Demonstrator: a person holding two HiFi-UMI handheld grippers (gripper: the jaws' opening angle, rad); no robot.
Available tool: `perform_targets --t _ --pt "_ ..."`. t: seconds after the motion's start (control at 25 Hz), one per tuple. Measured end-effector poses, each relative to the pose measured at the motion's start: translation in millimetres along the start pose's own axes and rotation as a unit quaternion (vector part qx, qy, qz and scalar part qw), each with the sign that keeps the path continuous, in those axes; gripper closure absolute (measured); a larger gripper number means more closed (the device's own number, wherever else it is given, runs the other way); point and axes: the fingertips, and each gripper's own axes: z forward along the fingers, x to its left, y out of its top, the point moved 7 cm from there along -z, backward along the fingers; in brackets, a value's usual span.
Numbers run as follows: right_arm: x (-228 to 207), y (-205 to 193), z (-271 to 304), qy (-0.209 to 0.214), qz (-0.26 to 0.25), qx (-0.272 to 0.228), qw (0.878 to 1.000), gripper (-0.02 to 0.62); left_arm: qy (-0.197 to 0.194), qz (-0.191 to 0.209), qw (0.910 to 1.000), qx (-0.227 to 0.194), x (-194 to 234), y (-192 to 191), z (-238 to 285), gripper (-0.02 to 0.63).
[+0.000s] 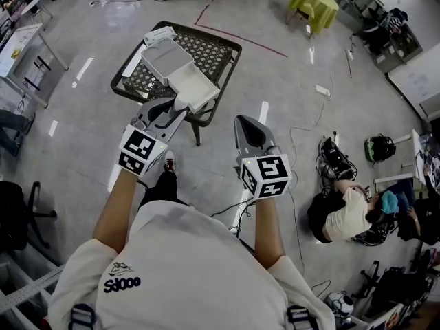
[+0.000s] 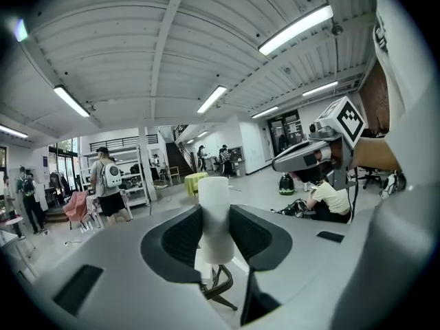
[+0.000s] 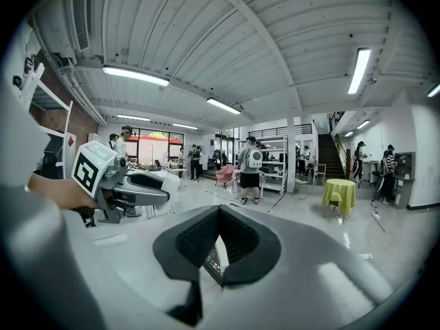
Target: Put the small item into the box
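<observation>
My left gripper [image 2: 217, 220] is shut on a small white cylinder-like item [image 2: 214, 201], which stands upright between the dark pads. In the head view this gripper [image 1: 173, 110] is held at the near edge of a black mesh table [image 1: 218, 49]. On the table lie a grey box [image 1: 165, 59] and an open white box [image 1: 195, 88], just beyond the jaw tips. My right gripper [image 1: 249, 130] is held to the right of the table over the floor. Its jaws [image 3: 218, 215] meet at the tips with nothing between them.
A person [image 1: 346, 215] sits on the floor at the right among bags and cables. A yellow-green covered table [image 1: 313, 4] stands at the far right. Office chairs, shelves and several standing people ring the room. A white cable [image 1: 295, 143] runs across the grey floor.
</observation>
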Motion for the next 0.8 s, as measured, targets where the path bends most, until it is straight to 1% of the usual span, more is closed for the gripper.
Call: perform_targets --t 0.16,0.32,0.48,0.68,0.8 --pt "-10 -3 18 -0.007 0.006 0.012 1.0 0.584 -0.007 -0.01 0.9999 -0.001 17 -6 19 0.482" --pt "-26 -4 43 -0.02 0.015 0.022 0.999 0.584 -0.017 -0.011 0.9998 -0.003 41 -9 44 0.482" --pt "-40 -1 75 -0.028 0.016 0.029 0.999 0.584 -0.026 -0.021 0.9994 -0.002 69 -15 72 0.482" --pt "-59 7 118 -0.041 0.024 0.037 0.998 0.584 -0.038 -0.032 0.9987 -0.012 109 -15 107 0.482" --pt "-66 9 140 -0.045 0.033 0.047 0.997 0.584 -0.048 -0.035 0.9982 -0.002 128 -18 126 0.482"
